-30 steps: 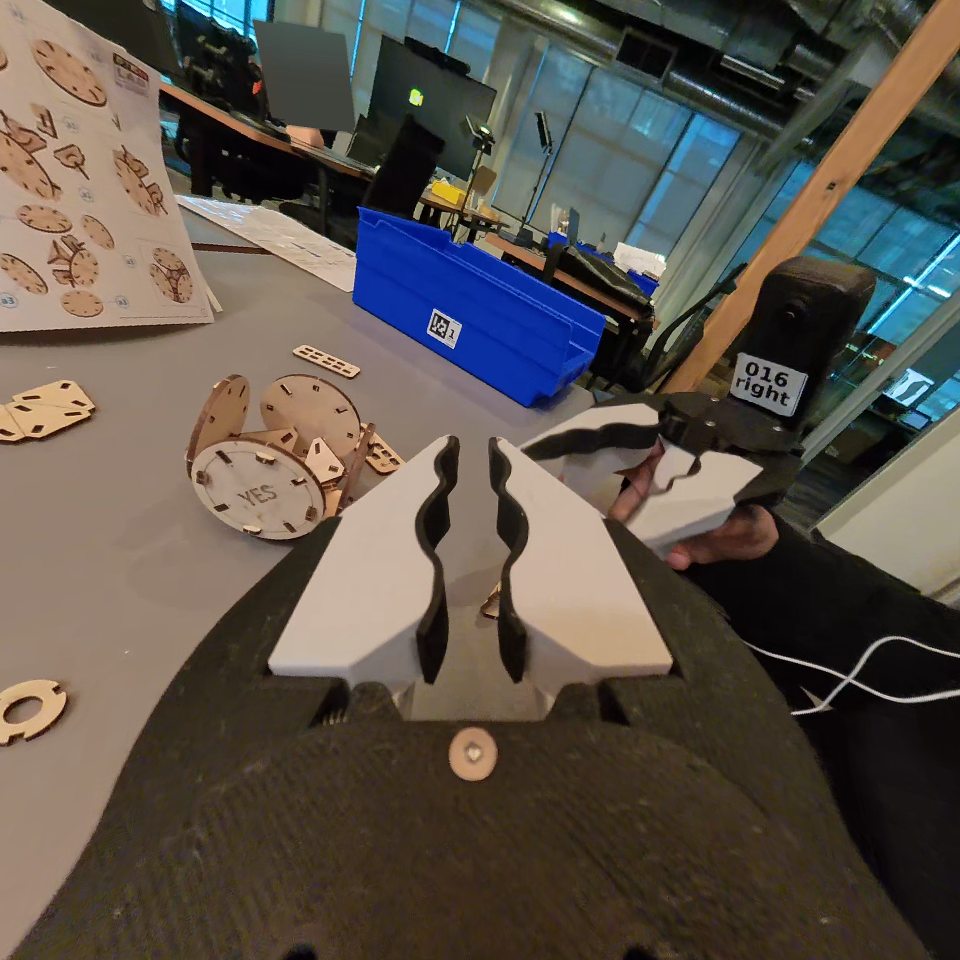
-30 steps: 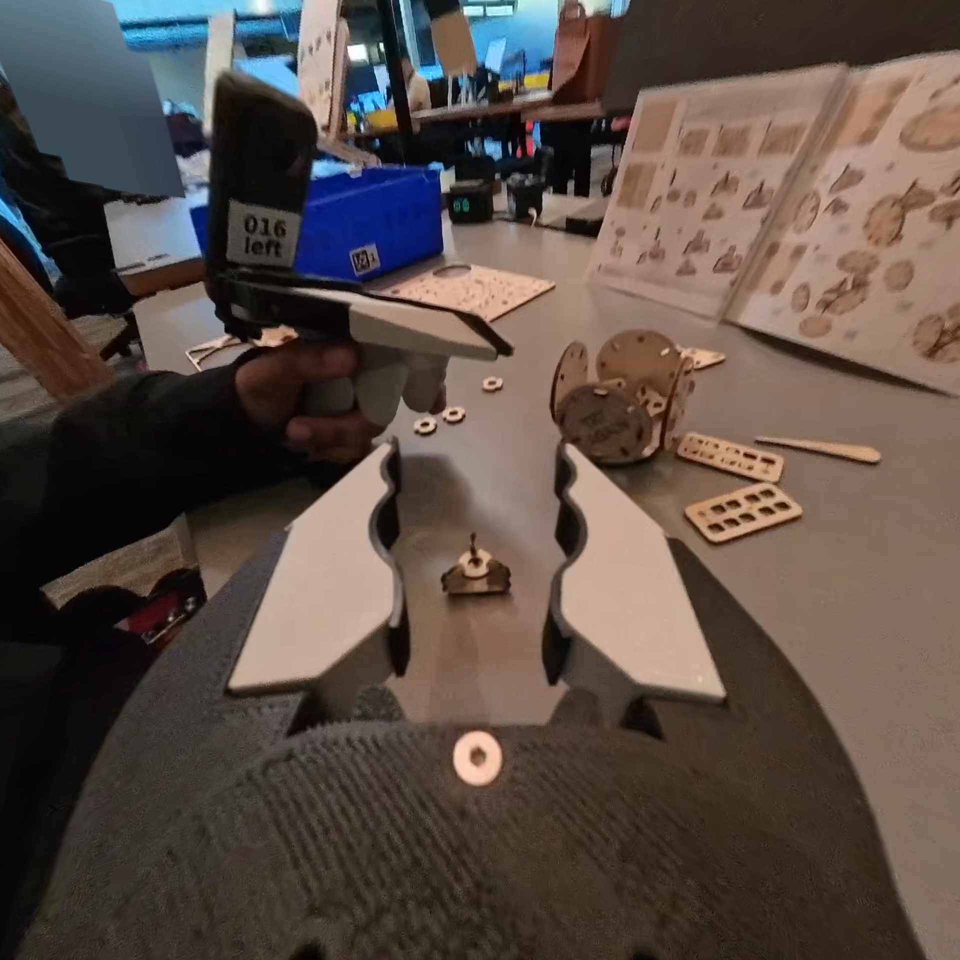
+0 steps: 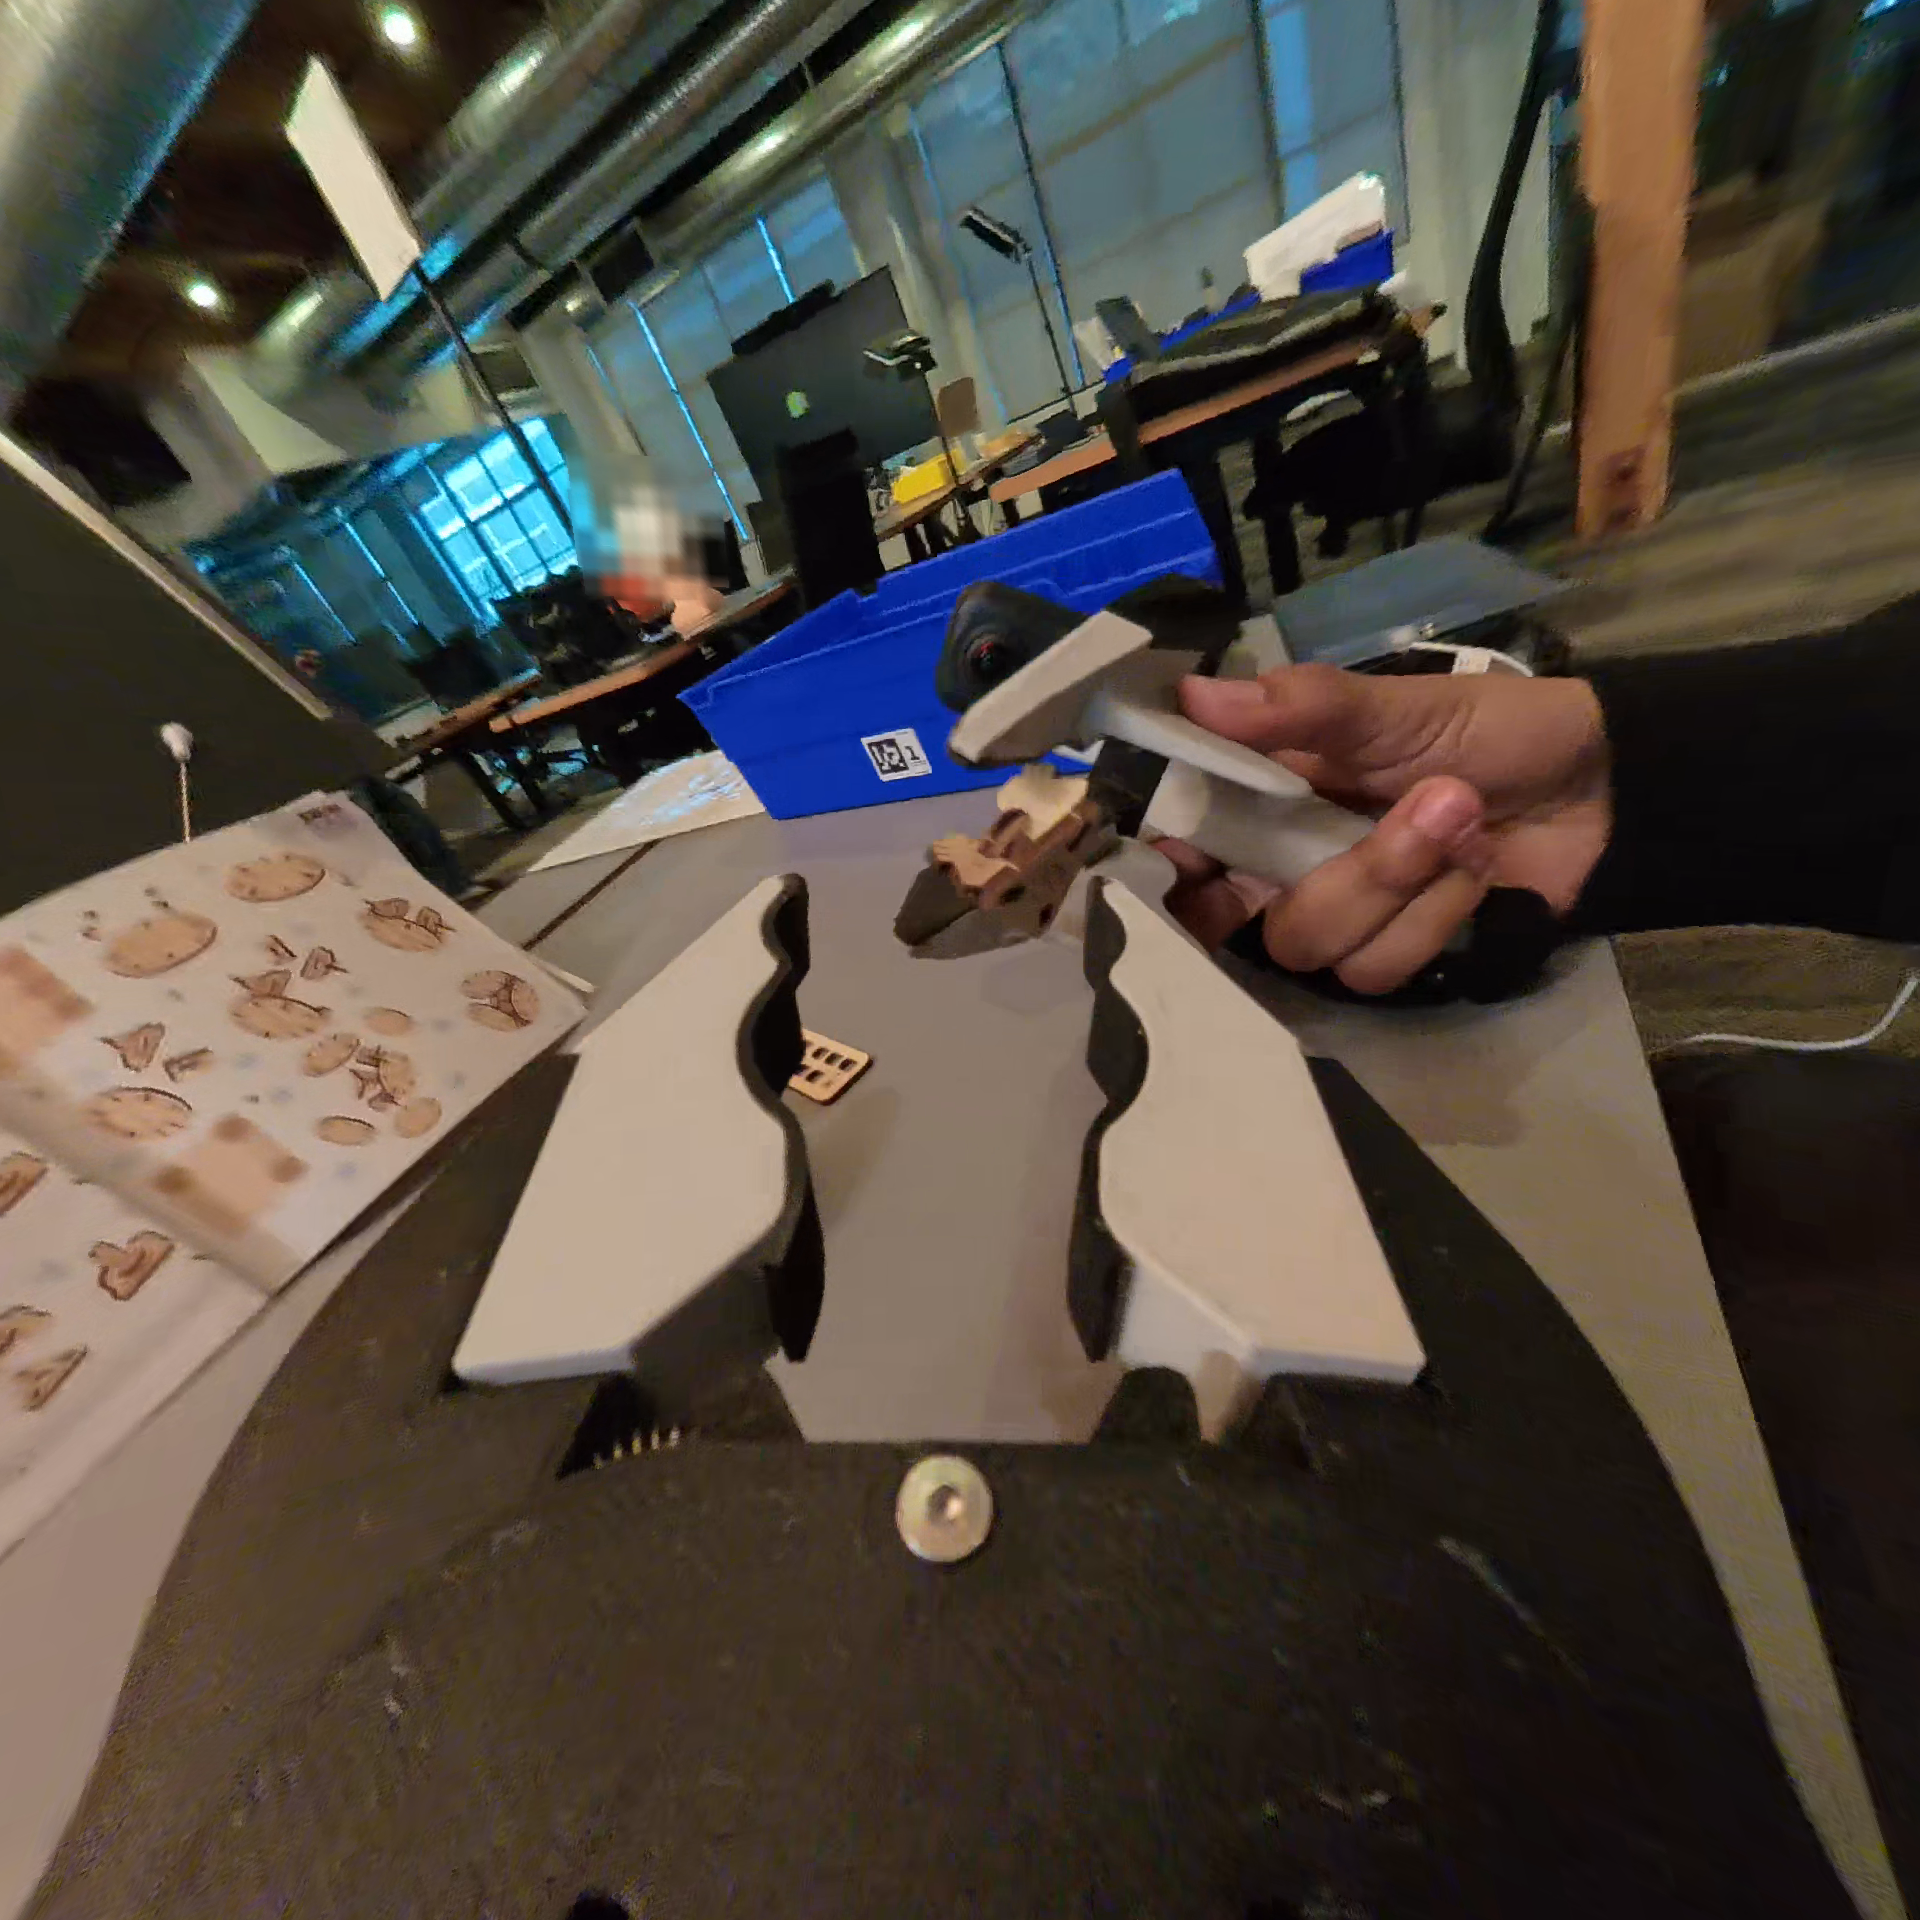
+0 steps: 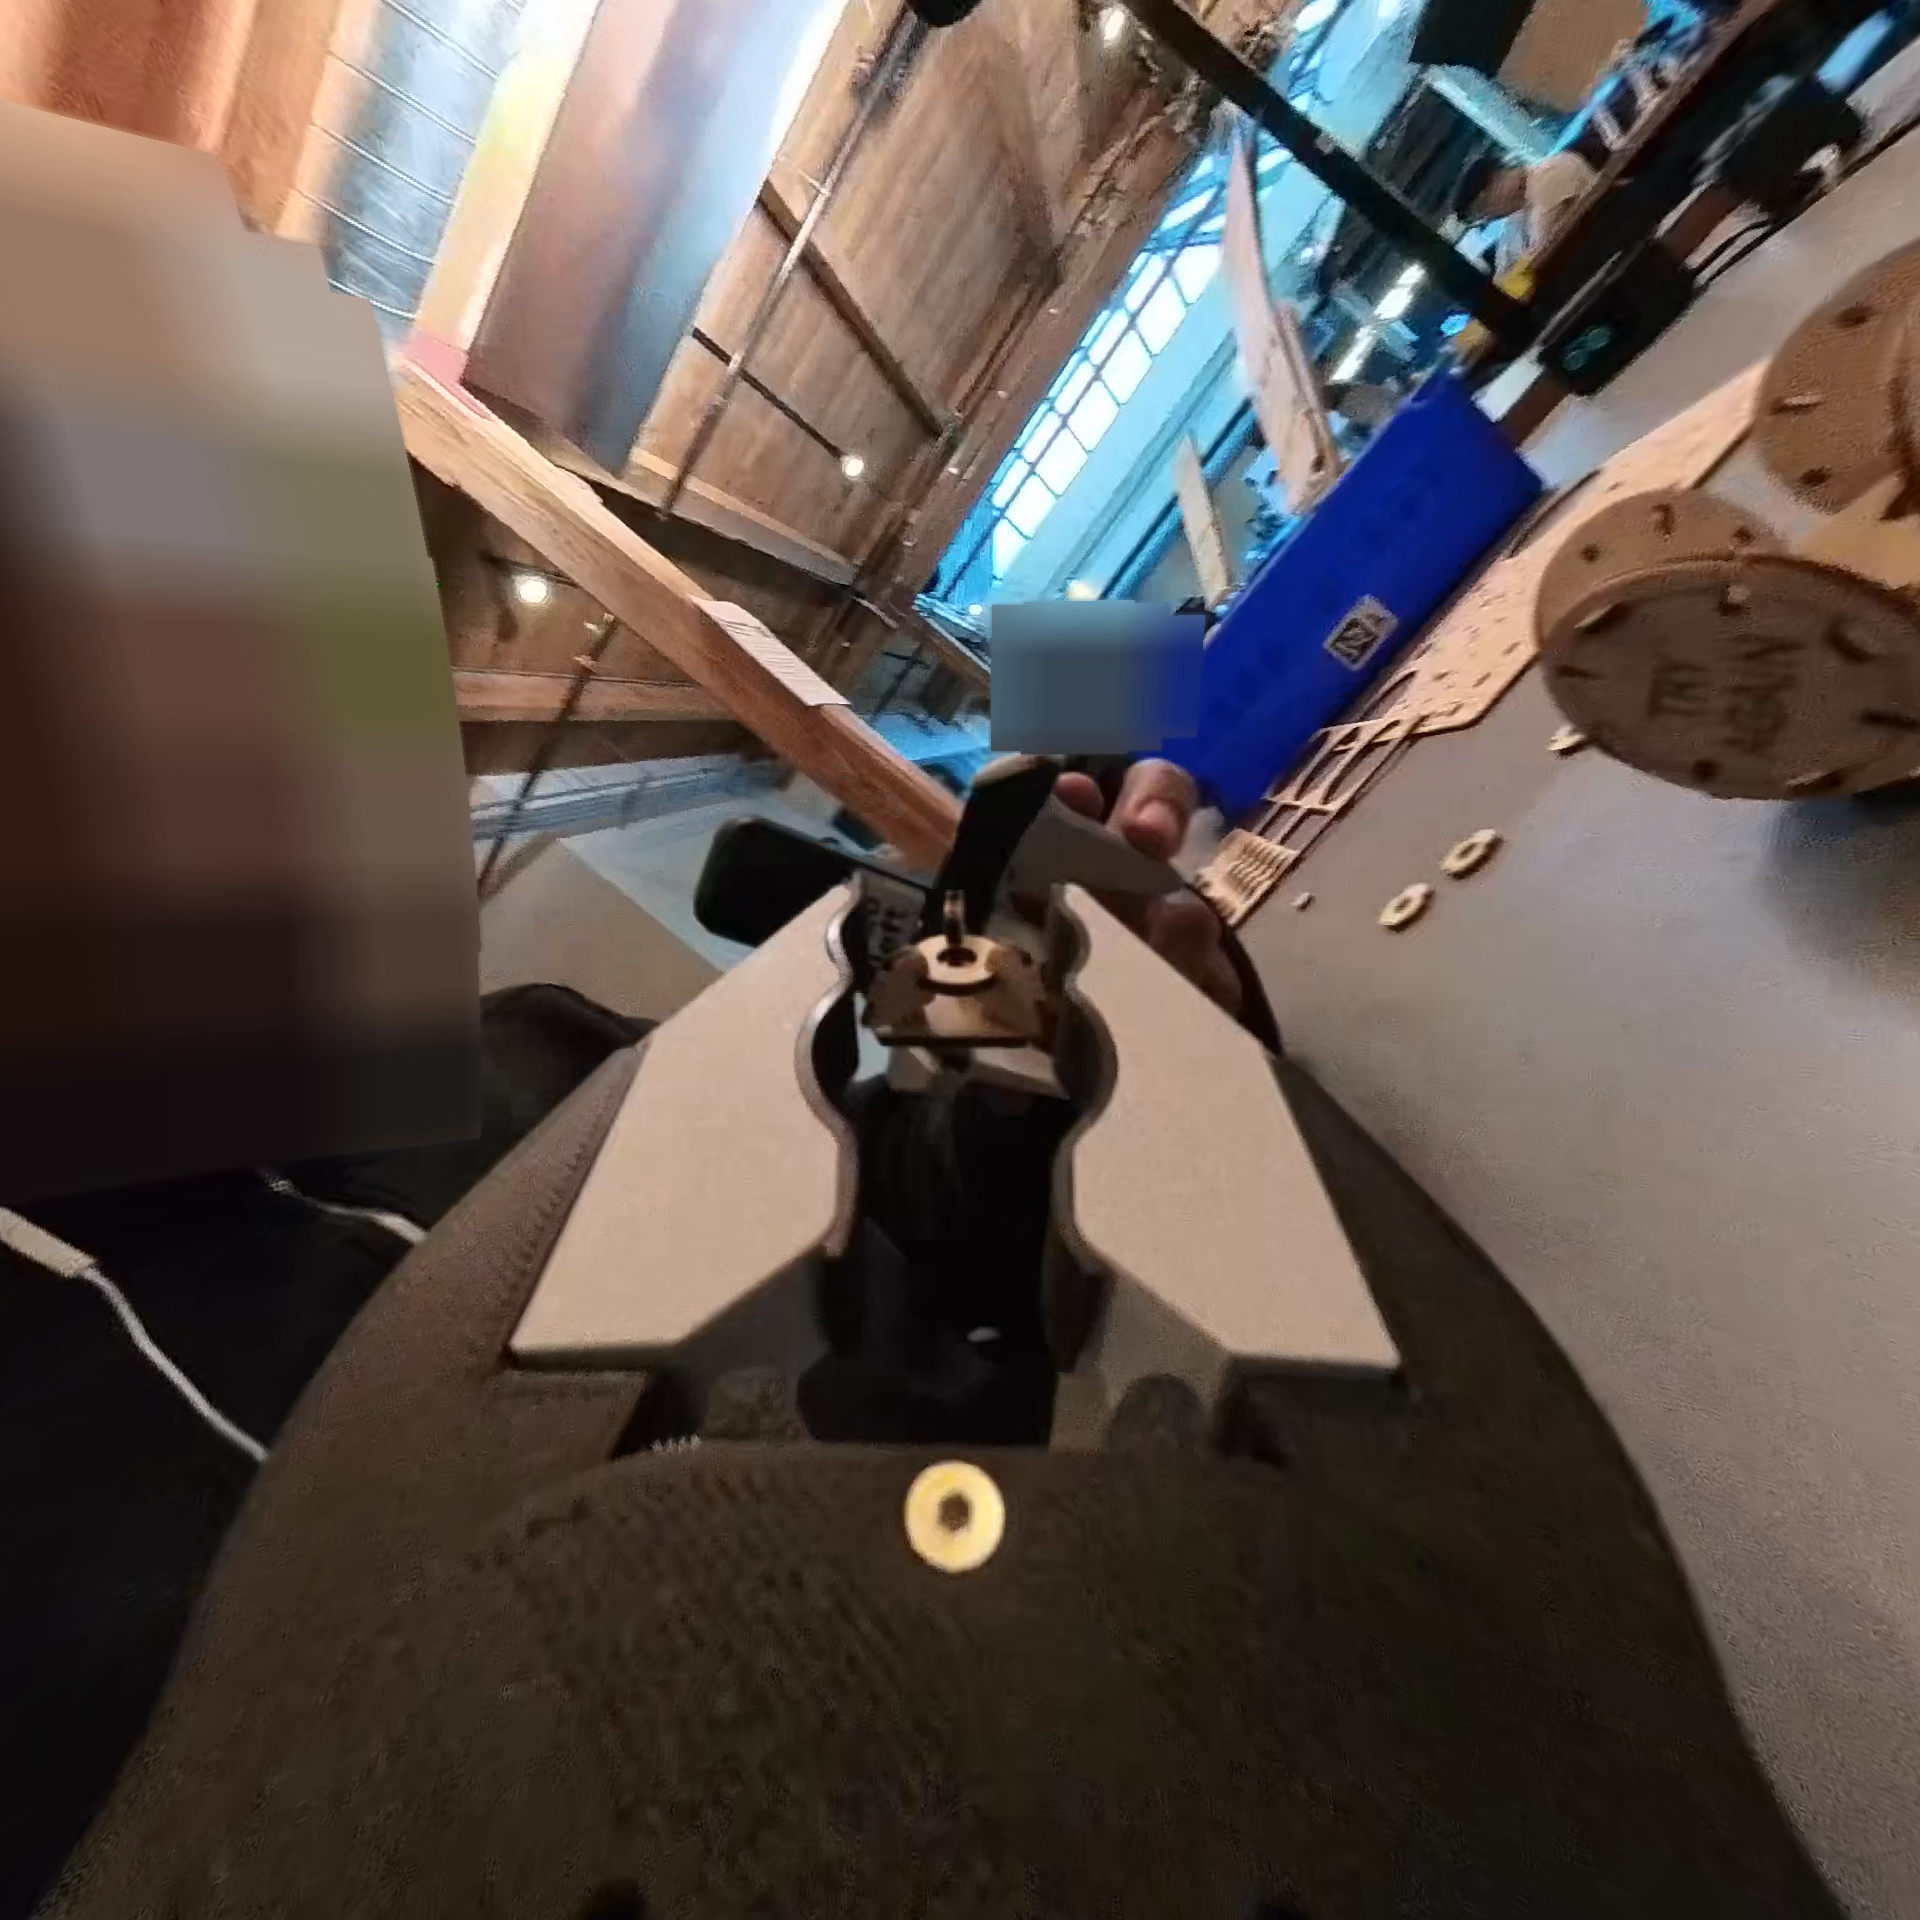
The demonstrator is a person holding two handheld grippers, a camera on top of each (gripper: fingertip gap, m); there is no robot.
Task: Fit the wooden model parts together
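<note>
My right gripper (image 4: 956, 951) is shut on a small brown wooden assembly (image 4: 951, 997) with a round washer and a pin on top, and holds it in the air above the grey table (image 4: 1558, 1143). In the left wrist view the right gripper (image 3: 940, 831) holds the same assembly (image 3: 1003, 862) just ahead of my left gripper (image 3: 940, 914). My left gripper is open and empty, with a gap on each side of the assembly. In the right wrist view the left gripper's fingers (image 4: 987, 831) show just beyond the piece.
A blue bin (image 3: 935, 675) stands at the back of the table. An open instruction sheet (image 3: 260, 1018) lies at the left, with a small slotted wooden strip (image 3: 826, 1070) beside it. A round wooden disc assembly (image 4: 1745, 644), two wooden rings (image 4: 1403, 904) and a cut-out wooden sheet (image 4: 1351, 769) lie on the table. Both grippers' tips are close together, under 4 cm apart.
My right gripper has closed on the small wooden assembly that lay on the table, lifted it and turned. My left gripper has opened from nearly shut and now faces the piece.
</note>
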